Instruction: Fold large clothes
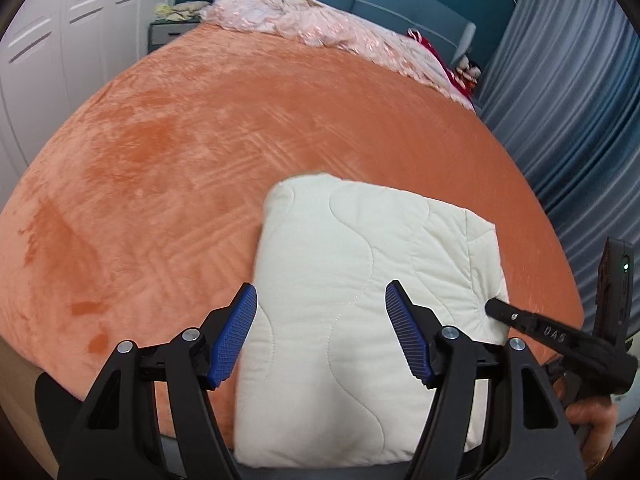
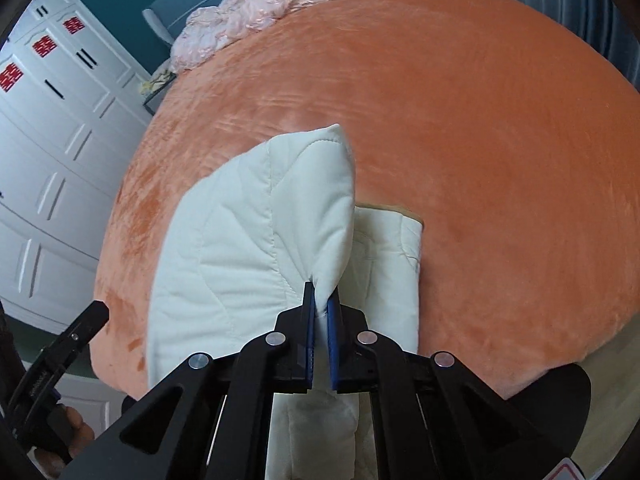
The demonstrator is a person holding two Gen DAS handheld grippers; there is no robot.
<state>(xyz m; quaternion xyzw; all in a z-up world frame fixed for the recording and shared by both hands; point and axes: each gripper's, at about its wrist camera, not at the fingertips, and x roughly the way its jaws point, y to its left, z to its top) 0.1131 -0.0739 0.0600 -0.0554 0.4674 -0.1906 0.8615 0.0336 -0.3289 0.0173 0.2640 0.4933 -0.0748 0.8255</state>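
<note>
Between the right claw's pads, the quilt's edge sits pinched.

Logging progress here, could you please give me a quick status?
Left gripper open above quilt. Right gripper shut on quilt edge. Nothing obstructing on bed.

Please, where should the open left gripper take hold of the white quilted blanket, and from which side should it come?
Probably the near left edge of the white quilted blanket, coming from the bed's front edge. The left gripper is open with that thick folded edge beside its left finger. The right gripper already pinches the right edge, so this grip would balance it.
</note>
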